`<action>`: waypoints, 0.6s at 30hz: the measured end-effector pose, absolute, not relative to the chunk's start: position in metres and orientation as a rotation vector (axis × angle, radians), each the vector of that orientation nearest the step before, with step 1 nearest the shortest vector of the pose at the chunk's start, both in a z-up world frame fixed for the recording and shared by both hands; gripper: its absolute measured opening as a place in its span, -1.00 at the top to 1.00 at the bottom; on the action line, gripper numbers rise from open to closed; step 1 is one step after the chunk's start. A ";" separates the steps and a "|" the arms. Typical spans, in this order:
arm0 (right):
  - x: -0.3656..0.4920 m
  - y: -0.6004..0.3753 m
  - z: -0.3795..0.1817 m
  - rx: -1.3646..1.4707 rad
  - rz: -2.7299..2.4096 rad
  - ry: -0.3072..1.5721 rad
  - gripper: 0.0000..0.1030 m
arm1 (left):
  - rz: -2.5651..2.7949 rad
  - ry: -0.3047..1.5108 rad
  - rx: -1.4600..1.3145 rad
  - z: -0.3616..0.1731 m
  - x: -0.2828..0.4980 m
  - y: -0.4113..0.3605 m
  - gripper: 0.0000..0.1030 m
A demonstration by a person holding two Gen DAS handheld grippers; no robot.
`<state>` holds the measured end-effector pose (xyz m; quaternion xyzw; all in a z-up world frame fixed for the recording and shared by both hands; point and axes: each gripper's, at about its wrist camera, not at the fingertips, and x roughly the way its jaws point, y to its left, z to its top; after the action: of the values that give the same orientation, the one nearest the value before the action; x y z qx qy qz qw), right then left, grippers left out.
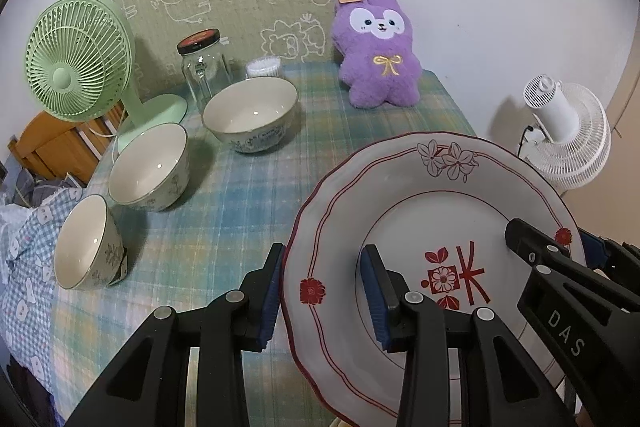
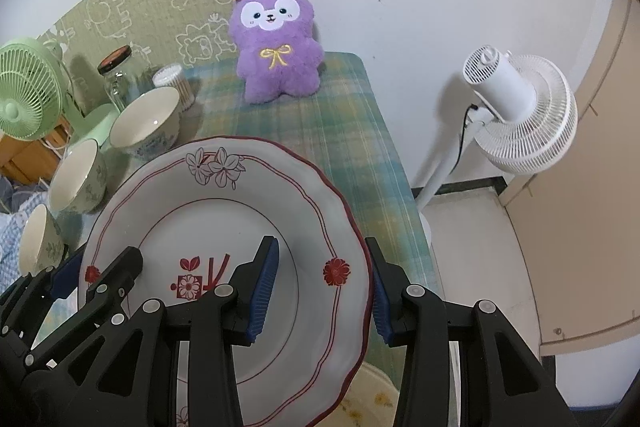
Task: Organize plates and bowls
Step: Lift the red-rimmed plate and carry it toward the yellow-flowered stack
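The only clearly readable text is "DAS", in pale capital letters on the black body of the right gripper (image 1: pixel 568 331), seen at the lower right of the left wrist view and running slantwise along the arm.

The white plate (image 1: pixel 420 195) carries a red mark in its centre, beside a small flower motif, that resembles a written character; it cannot be read with any certainty, and a gripper finger covers part of it in both views.

The glass jar (image 1: pixel 206 75) has a dark lid with an orange-red centre; any print there is too small to read.

The purple plush toy (image 2: pixel 276 55) wears an orange tag at its ear with a tiny design, illegible.
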<state>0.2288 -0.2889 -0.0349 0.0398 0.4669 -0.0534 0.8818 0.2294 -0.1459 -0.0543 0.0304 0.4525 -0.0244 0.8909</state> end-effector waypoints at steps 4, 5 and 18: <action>0.217 -0.288 -0.038 0.085 -0.123 0.974 0.12 | -0.065 0.946 0.050 -0.058 0.221 -0.143 0.27; 0.214 -0.288 -0.039 0.085 -0.126 0.975 0.12 | -0.066 0.946 0.050 -0.059 0.219 -0.143 0.27; 0.172 -0.289 -0.051 0.110 -0.173 0.980 0.12 | -0.119 0.974 0.043 -0.071 0.184 -0.145 0.27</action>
<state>0.1722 -0.2889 -0.0508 0.0527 0.4699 -0.0830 0.8772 0.1843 -0.1452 -0.0705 0.0208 0.4675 -0.0569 0.8819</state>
